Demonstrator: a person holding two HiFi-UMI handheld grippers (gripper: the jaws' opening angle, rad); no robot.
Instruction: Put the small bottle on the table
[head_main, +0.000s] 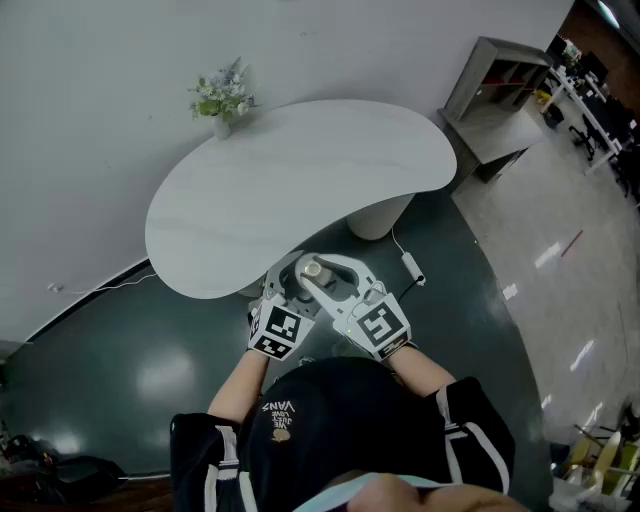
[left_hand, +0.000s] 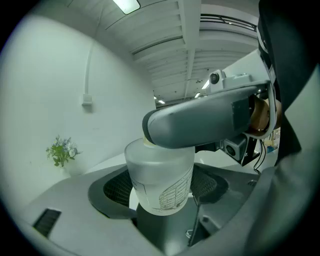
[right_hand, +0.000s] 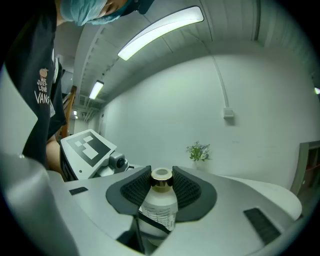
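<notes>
The small frosted bottle (head_main: 314, 268) with a gold collar hangs upright in front of the white kidney-shaped table (head_main: 300, 180), just off its near edge. My right gripper (head_main: 318, 272) is shut on the bottle's neck (right_hand: 161, 184), its pads touching the collar. Below it, my left gripper (head_main: 292, 290) stands open at its widest around the bottle's body (left_hand: 160, 180). Its pads (left_hand: 117, 187) flank the body with thin slivers of gap. In the left gripper view, a jaw of the right gripper (left_hand: 200, 120) crosses over the bottle's top.
A small vase of flowers (head_main: 222, 100) stands at the table's far left edge. The table rests on a pedestal (head_main: 380, 215), with a cable and adapter (head_main: 411, 265) on the dark floor beside it. A grey shelf unit (head_main: 495, 85) stands at the back right.
</notes>
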